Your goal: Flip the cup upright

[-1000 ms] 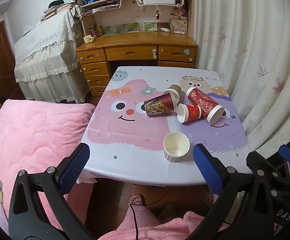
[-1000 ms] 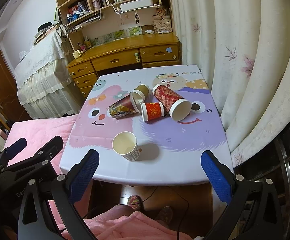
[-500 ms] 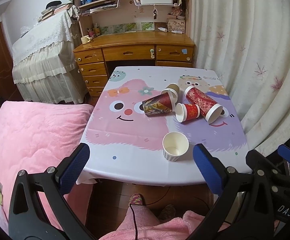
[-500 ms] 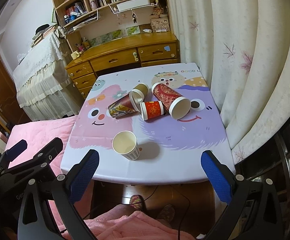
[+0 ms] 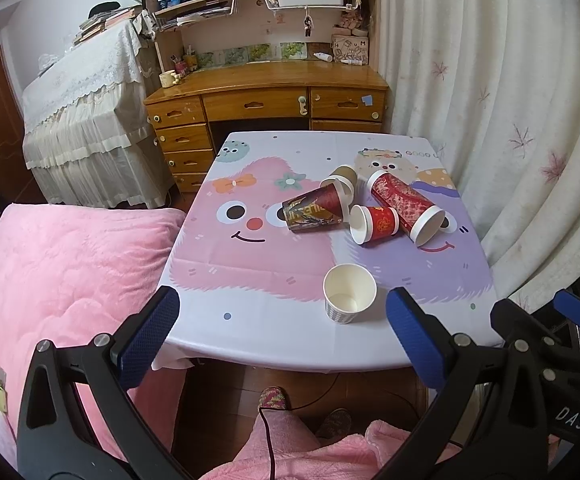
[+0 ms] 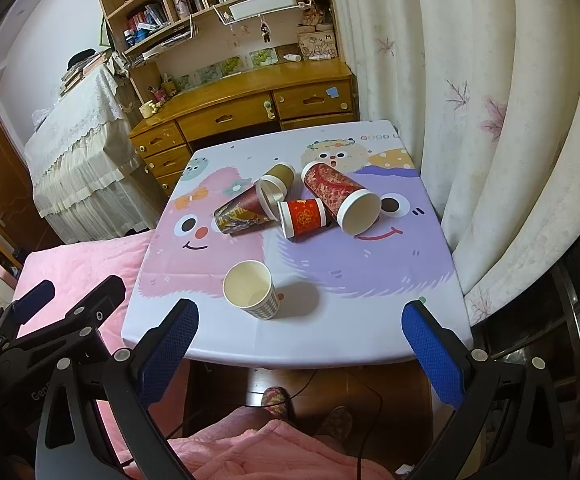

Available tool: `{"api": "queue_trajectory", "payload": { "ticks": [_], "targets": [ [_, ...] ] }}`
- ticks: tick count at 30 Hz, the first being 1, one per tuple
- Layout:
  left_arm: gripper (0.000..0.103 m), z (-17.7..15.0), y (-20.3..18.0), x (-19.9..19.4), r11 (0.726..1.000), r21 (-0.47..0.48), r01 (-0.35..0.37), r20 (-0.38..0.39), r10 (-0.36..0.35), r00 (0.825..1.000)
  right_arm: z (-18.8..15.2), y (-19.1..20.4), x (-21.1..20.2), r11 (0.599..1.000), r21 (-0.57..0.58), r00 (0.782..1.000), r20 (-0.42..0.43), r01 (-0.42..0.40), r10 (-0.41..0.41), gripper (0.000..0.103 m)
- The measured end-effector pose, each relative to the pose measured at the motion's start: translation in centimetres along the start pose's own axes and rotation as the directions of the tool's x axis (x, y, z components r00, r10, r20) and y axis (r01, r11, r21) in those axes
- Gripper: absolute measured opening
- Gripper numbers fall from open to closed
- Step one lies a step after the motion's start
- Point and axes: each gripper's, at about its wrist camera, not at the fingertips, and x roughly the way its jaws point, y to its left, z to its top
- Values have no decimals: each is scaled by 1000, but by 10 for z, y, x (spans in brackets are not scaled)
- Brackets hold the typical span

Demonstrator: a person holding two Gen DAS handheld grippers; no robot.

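Observation:
Several paper cups lie on their sides in a cluster on the cartoon-print table (image 5: 249, 280): a dark patterned cup (image 5: 314, 210), a small red cup (image 5: 376, 224), a tall red patterned cup (image 5: 406, 204) and a brown cup (image 5: 342, 178). A white cup with a grey check base (image 5: 348, 292) stands upright near the front edge. The same cups show in the right wrist view: dark (image 6: 241, 214), small red (image 6: 304, 216), tall red (image 6: 342, 196), brown (image 6: 279, 174), upright white (image 6: 251, 290). My left gripper (image 5: 281, 336) and right gripper (image 6: 300, 344) are both open and empty, held before the table's front edge.
A pink bed (image 5: 57, 280) lies left of the table. White curtains (image 5: 510, 120) hang along the right. A wooden desk with drawers and shelves (image 5: 265, 100) stands behind the table. The person's pink-clad legs and slippers (image 5: 273, 400) are below.
Both grippers have stayed open and shifted only slightly. The cups have not moved.

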Motion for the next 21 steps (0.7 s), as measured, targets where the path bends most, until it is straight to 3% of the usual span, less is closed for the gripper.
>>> {"api": "queue_trajectory", "payload": {
  "ticks": [21],
  "targets": [
    [102,1,-2,0,1000,0,-1,-1,1,1000,-6,-4,4,1000,18,1000,-14,0,0,103]
  ]
}}
